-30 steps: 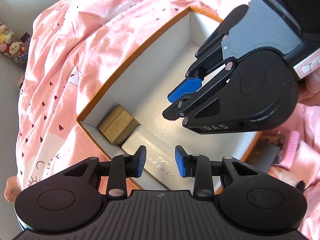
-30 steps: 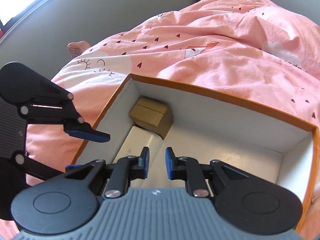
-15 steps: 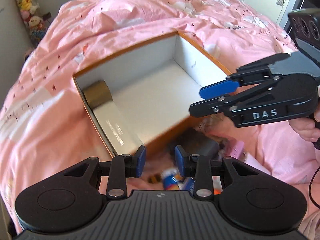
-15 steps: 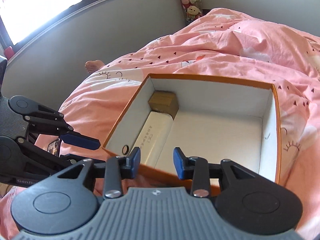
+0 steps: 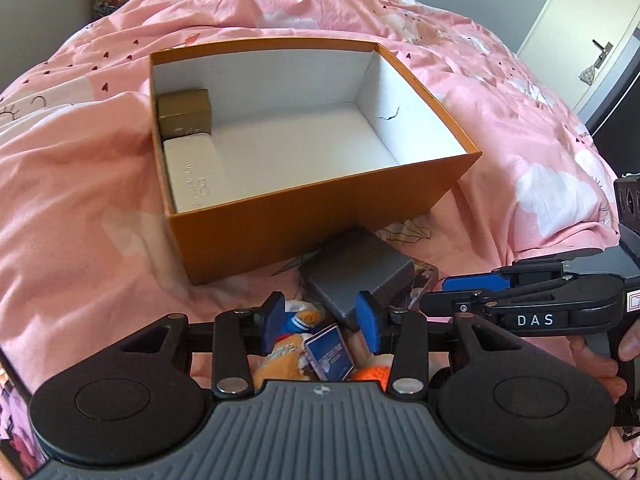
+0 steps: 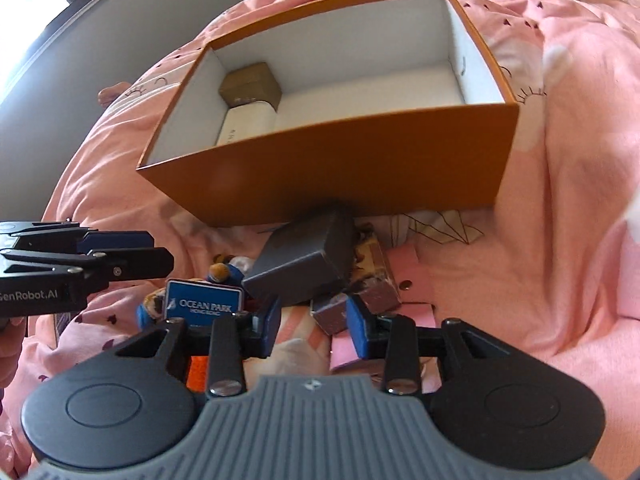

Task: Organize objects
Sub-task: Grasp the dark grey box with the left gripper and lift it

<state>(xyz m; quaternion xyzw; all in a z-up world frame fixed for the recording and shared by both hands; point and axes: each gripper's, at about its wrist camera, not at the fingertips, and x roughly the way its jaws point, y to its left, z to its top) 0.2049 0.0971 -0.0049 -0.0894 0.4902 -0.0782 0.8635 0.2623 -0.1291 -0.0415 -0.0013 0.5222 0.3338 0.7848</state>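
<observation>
Over the clutter in front of the orange box [image 5: 304, 216] | left gripper [image 5: 320, 322] jaws just widened, parted, nothing gripped | right gripper [image 6: 312, 318] parted, empty | grey box [image 6: 304, 260] leans against orange box, half covering blurred small items

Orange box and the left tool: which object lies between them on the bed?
A grey box lies there, against the near wall of the orange box, beyond the left tool. The left wrist view shows this.
</observation>
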